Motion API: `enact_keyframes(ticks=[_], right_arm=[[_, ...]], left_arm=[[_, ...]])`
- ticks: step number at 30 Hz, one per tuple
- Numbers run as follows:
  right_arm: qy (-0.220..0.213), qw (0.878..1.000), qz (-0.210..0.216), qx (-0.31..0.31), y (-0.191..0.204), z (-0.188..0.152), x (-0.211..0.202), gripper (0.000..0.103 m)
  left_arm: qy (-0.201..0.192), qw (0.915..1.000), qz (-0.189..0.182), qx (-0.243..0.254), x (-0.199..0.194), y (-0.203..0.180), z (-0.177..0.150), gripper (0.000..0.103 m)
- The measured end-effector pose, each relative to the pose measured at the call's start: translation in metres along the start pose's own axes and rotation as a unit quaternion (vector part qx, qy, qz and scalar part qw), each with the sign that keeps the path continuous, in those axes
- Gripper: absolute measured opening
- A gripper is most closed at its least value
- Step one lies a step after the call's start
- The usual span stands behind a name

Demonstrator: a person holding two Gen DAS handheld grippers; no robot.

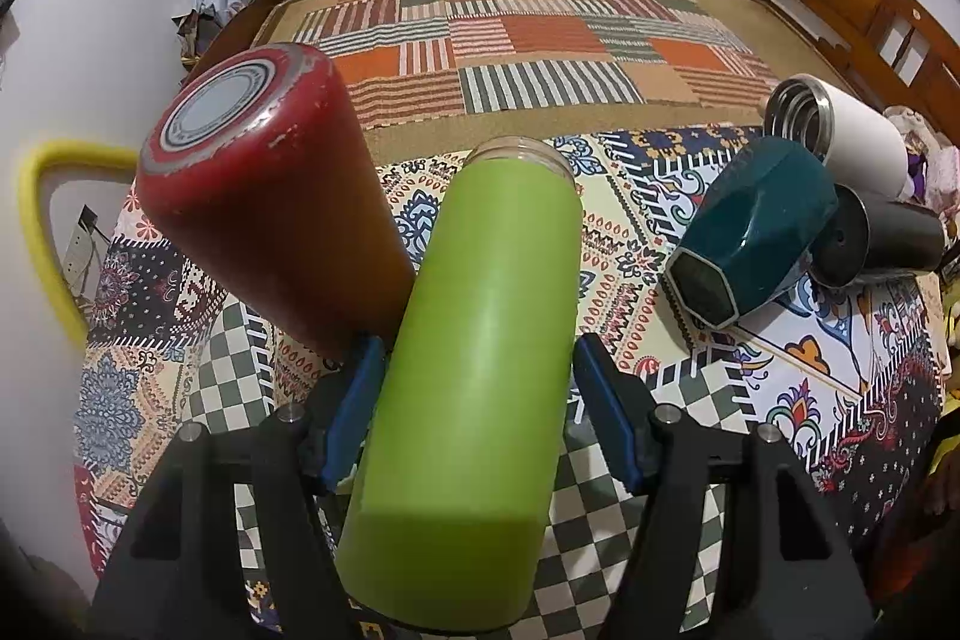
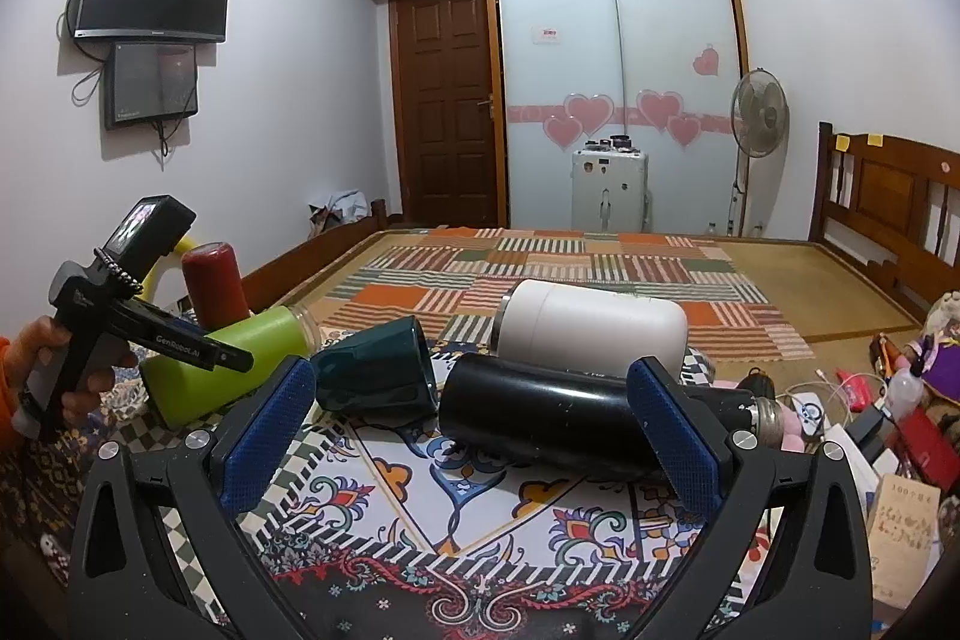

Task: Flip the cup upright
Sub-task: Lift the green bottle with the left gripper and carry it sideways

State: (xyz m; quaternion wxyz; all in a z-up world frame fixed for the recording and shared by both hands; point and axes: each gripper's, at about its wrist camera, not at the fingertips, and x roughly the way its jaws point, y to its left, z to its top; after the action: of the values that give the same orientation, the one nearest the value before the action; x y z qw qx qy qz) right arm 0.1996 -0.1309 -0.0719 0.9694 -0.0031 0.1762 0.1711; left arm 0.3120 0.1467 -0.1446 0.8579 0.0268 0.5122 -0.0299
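Green cup (image 1: 474,358) lay tilted at centre frame, between the left gripper (image 1: 480,388)'s spread jaws, not yet upright. Right gripper (image 2: 474,436)'s jaws gaped around the black cup (image 2: 540,418), also lying flat.

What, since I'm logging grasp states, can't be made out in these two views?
- Left wrist view: whether the left tool's pads press the green cup. The cup's body covers the left pad's face.
- Right wrist view: the black cup's right end, hidden behind the right tool's finger.
- Both views: the red cup's lower end, blocked by the green cup.
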Motion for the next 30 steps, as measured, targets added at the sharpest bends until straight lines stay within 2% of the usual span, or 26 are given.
enact_keyframes(ticks=[7, 20, 30], right_arm=[[0.001, 1.000, -0.006, -0.009, 0.001, -0.005, 0.002, 0.103], [0.008, 1.000, -0.003, 0.000, -0.003, -0.011, 0.005, 0.103], [0.004, 1.000, -0.004, 0.006, -0.009, -0.009, -0.004, 0.103]], left_arm=[[0.035, 0.9991, -0.022, -0.012, 0.008, 0.008, 0.007, 0.066], [0.023, 0.9987, 0.035, 0.028, 0.010, -0.014, 0.000, 0.067], [0.016, 0.9998, 0.006, 0.011, -0.013, -0.028, -0.027, 0.067]])
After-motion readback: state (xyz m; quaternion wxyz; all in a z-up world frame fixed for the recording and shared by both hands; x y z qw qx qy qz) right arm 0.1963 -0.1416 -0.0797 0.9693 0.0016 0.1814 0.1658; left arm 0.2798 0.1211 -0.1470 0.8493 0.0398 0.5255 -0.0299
